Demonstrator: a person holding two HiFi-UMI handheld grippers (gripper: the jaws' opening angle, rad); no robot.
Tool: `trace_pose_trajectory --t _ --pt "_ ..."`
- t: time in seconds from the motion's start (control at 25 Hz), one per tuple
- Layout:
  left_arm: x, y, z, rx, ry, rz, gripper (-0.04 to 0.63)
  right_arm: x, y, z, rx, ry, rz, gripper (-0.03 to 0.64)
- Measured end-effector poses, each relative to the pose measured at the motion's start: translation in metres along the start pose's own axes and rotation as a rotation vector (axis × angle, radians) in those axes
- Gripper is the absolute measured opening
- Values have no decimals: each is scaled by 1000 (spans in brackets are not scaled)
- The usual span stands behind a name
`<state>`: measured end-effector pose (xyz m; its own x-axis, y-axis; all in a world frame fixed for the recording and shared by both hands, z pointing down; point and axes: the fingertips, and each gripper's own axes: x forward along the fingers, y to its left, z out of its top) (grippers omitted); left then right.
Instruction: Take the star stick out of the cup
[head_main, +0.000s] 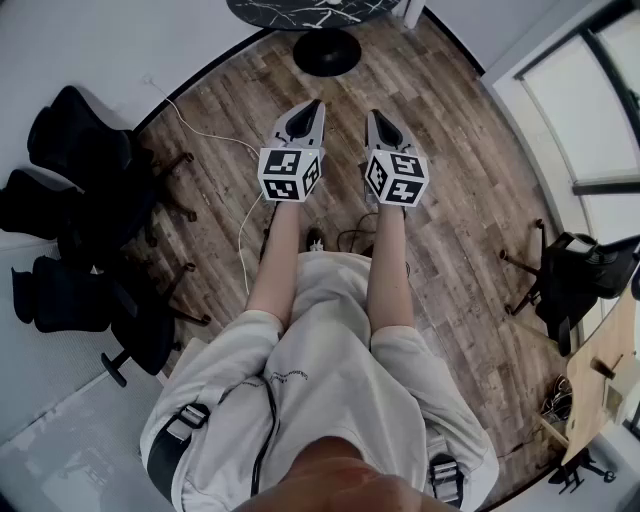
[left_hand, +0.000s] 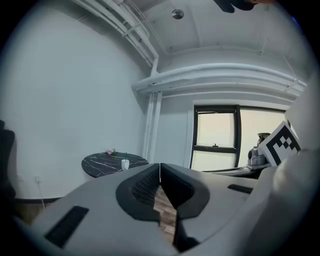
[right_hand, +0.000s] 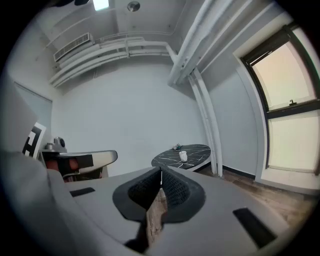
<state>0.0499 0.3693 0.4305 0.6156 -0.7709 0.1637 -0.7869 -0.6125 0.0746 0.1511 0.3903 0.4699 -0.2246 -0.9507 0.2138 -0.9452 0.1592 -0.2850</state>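
**Left hand-held gripper**: grey moulded shell with dark ribbed pads and a marker cube at the rear. The jaws are pressed tip to tip with nothing between them. It is held out over the floor.

**Right hand-held gripper**: same build. Its jaws are likewise together and empty, and it sits just beside the left one.

**Bench**: round top with a black stone look and white veins, on a dark pedestal foot. It stands at the far end of the room, well apart from both grippers.

**Cup**: small, white, plain-sided, upright on the bench top.

**Star stick**: a thin sliver rising from the cup, too small to make out its head. It is in the cup, not yet taken.

**Floor**: matt wood planks in mixed brown and grey.

**Chairs**: black, with spoked bases, ranged along the left wall.

**Handling note (judgement):** the step in hand is the approach, and no grasp has begun.
- Close the distance to the bench first.
- Part one gripper's jaws only a little.
- Pinch the stick above the cup's rim.
- Draw it straight up, so a light cup is neither dragged nor tipped.
- The other gripper could steady the cup's wall.
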Motion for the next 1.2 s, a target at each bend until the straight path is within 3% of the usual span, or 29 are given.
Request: trace_pose_trajectory --t 0.44,0.76,1.2 --pt "-33 47 -5 -14 1 -46 23 16 66 -22 -5 20 -30 38" --pt "-49 75 -6 -24 -2 -54 23 28 88 -24 22 -1 -28 38" --pt "-25 90 -18 -23 31 -94 23 45 71 -35 66 2 -47 38"
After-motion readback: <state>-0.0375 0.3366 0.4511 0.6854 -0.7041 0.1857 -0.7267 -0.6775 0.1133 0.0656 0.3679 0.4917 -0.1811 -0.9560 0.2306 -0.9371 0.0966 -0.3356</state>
